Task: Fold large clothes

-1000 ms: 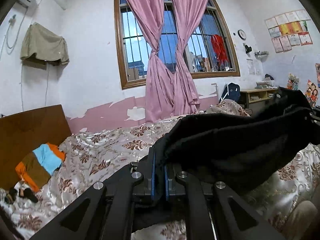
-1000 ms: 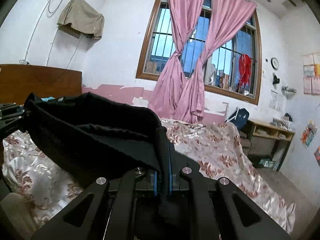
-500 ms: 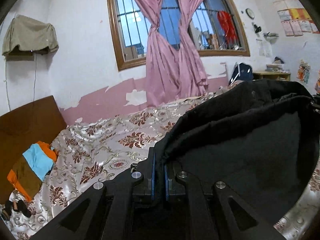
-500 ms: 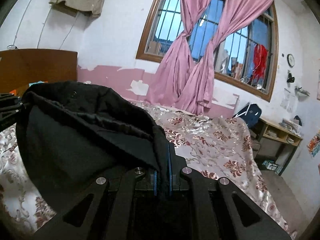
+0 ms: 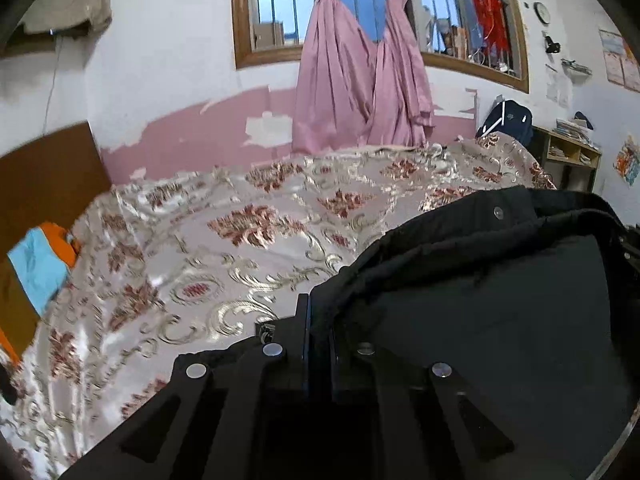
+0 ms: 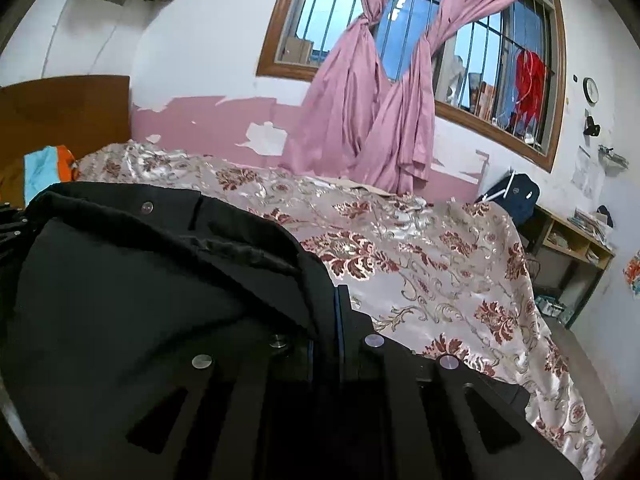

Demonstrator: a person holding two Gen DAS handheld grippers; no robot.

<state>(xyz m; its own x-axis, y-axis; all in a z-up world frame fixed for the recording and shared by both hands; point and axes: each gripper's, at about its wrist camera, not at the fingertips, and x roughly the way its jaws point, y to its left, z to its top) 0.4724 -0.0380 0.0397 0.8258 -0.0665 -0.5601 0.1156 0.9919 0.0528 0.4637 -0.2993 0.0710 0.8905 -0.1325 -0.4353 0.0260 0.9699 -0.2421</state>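
A large black garment (image 5: 480, 300) with a metal snap on its edge is stretched between my two grippers over the bed. My left gripper (image 5: 319, 312) is shut on one end of its upper edge. My right gripper (image 6: 326, 312) is shut on the other end; the garment (image 6: 132, 292) spreads to the left in the right wrist view. The cloth hangs wide and hides most of the bed below it and the lower parts of both grippers.
The bed (image 5: 240, 232) has a shiny floral cover (image 6: 440, 272). An orange, blue and brown cloth (image 5: 36, 268) lies by the wooden headboard (image 5: 48, 176). Pink curtains (image 5: 360, 80) hang at the window. A shelf (image 6: 576, 240) and a dark bag (image 6: 516, 196) stand at the right wall.
Both grippers have tilted down toward the bed with the garment. The garment has opened from a bunched band into a wide sheet that fills more of both views.
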